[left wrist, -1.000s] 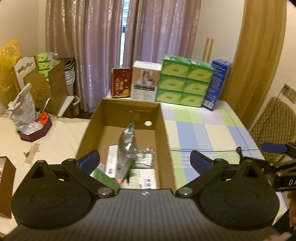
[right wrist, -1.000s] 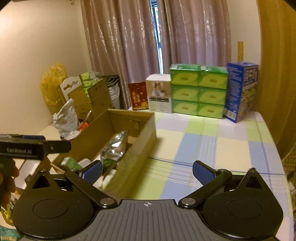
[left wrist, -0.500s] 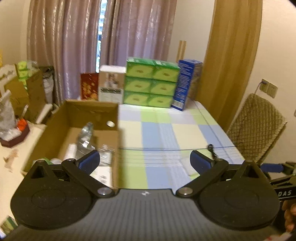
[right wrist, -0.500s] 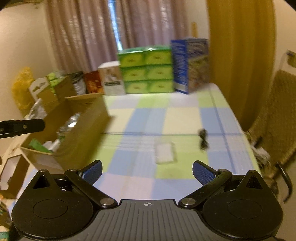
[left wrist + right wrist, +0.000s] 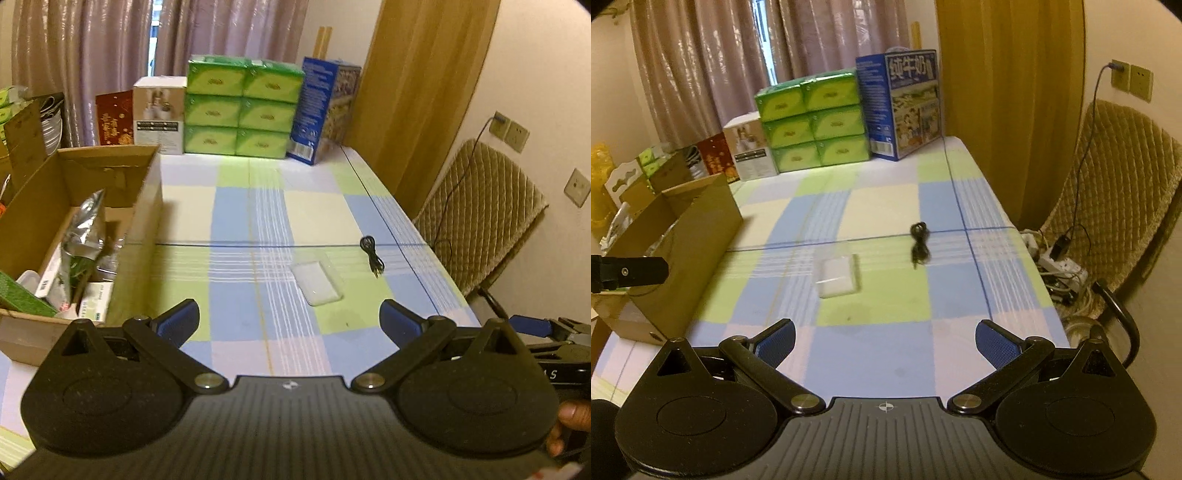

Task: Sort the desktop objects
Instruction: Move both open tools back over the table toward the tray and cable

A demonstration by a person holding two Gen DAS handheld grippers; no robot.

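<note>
Two empty hand-held grippers above a checked table

The left hand-held gripper [image 5: 289, 317] and right hand-held gripper [image 5: 885, 338] both gape wide, holding nothing. A white flat packet [image 5: 316, 283] lies mid-table, long axis pointing away; a coiled black cable [image 5: 372, 253] lies just right of it. The cardboard box [image 5: 146, 206] stands left.

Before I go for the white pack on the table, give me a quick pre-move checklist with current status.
1. Right gripper open and holding nothing: ok.
2. Left gripper open and holding nothing: ok.
3. White pack lies flat on the tablecloth, nothing on top of it: ok.
4. Black cable lies apart from the pack: ok.
5. Cardboard box open-topped, with room left: ok.
6. What the pack is made of, so how it will grip: cannot tell.
</note>
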